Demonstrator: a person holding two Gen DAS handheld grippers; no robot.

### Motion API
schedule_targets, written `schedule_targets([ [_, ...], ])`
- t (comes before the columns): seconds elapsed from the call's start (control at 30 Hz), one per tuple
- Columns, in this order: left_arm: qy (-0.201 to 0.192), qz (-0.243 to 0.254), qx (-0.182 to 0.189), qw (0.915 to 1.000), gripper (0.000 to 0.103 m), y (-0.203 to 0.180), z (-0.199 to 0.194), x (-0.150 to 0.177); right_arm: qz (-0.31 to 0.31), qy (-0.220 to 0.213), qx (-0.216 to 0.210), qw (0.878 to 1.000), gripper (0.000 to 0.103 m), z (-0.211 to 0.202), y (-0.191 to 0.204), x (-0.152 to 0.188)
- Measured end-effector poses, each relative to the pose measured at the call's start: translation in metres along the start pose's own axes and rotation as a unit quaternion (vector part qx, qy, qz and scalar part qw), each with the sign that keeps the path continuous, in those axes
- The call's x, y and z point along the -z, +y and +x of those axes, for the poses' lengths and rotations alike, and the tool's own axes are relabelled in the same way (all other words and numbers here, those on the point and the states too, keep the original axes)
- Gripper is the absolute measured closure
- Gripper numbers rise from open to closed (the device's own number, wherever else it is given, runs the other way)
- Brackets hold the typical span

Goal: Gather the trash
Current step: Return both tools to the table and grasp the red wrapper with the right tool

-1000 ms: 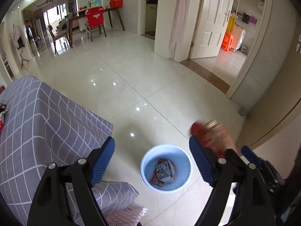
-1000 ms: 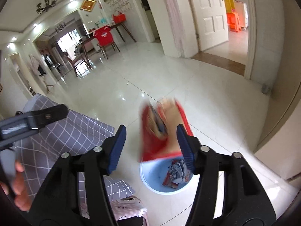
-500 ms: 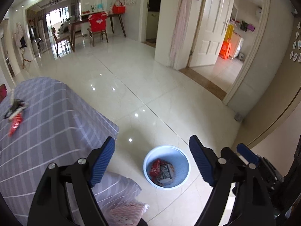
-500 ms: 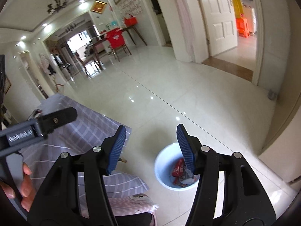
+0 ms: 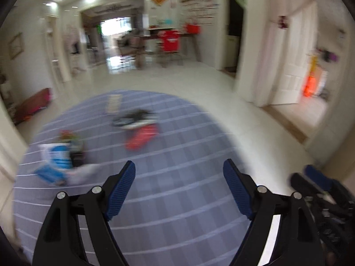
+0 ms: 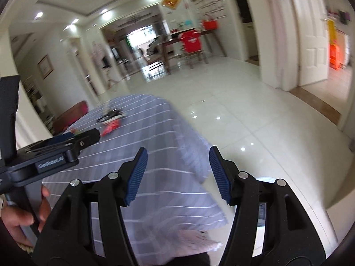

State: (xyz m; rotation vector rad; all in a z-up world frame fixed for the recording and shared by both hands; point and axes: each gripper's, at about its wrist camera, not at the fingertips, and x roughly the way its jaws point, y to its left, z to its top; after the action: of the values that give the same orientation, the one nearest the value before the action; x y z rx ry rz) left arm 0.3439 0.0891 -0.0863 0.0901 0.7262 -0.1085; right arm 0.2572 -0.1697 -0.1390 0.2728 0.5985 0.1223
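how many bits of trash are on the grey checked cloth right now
About 4, blurred: red wrapper mid-cloth, black-and-white piece just behind it, pale packet at the far edge, blue-and-white cluster left. More may be hidden.

Your table (image 5: pixel 177 199) carries a wrapper (image 5: pixel 142 136) ahead — more packets (image 5: pixel 57 161) lie to its left.

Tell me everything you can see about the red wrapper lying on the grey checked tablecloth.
The red wrapper looks like a flat, elongated packet of thin, probably plastic, material, bright red-orange; motion blur hides any print. It lies flat on the tablecloth, slanting away from the left gripper, whose jaws stand open and short of it. Its far end meets or tucks under a black and white piece of litter. The right wrist view shows it small, near the table's far side. Nothing grips it.
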Motion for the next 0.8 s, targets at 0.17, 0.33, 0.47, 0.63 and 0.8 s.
schedule_targets([
  [0.17,0.008,-0.022,-0.077,0.9967,0.023,0.067,0.008,-0.004,-0.026,0.022,-0.029,0.999,0.043,0.034,0.052,-0.004],
  [0.33,0.025,-0.03,-0.137,0.9897,0.023,0.122,0.028,-0.006,-0.038,0.039,-0.047,0.997,0.04,0.068,0.091,-0.009],
  [0.47,0.042,-0.027,-0.174,0.9835,0.023,0.147,0.052,-0.007,-0.045,0.046,-0.048,0.997,0.039,0.096,0.112,-0.015],
  [0.63,0.061,-0.008,-0.206,0.9767,0.023,0.151,0.074,-0.012,-0.05,0.069,-0.047,0.995,0.036,0.137,0.13,-0.022],
  [0.8,0.062,-0.034,-0.177,0.9817,0.057,0.173,0.075,-0.016,-0.052,0.104,-0.048,0.992,0.035,0.17,0.142,-0.026],
])
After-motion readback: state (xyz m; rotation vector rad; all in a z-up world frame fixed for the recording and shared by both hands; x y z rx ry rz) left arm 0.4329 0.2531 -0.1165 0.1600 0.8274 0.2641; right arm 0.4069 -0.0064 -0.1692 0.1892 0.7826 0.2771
